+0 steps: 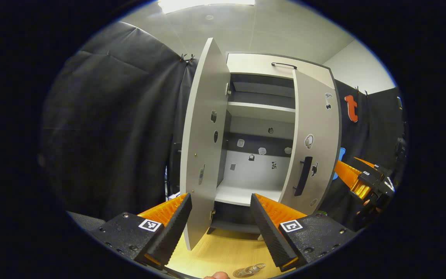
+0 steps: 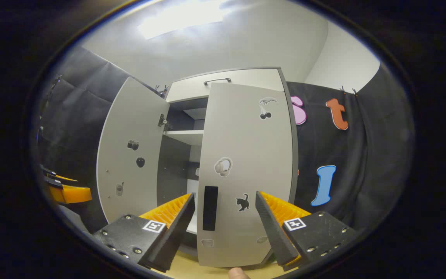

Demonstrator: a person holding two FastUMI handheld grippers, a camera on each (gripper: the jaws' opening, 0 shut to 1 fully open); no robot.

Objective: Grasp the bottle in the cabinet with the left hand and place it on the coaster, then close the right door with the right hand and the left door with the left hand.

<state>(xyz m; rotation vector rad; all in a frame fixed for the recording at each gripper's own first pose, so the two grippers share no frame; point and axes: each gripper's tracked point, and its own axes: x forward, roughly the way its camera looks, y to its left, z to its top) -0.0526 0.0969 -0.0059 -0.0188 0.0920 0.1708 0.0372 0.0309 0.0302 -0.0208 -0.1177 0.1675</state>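
Observation:
The white cabinet (image 1: 259,64) stands on a wooden table. Its left door (image 1: 201,155) swings wide open, edge-on just ahead of my left gripper (image 1: 220,199), which is open and holds nothing. The right door (image 1: 316,147) is partly swung in, its black handle (image 1: 303,176) facing out. In the right gripper view that right door (image 2: 246,155) is close in front. My right gripper (image 2: 225,197) is open, with the handle (image 2: 210,208) showing between its fingers. A small shiny clear object (image 1: 250,270) lies on the table at the bottom edge; I cannot tell what it is.
The right gripper (image 1: 362,182) appears orange and black beside the right door, and the left gripper (image 2: 66,192) sits past the open left door (image 2: 130,155). A fingertip (image 1: 217,275) pokes in at the bottom. Black cloth walls flank the cabinet. The inner shelf (image 1: 261,110) carries stickers behind it.

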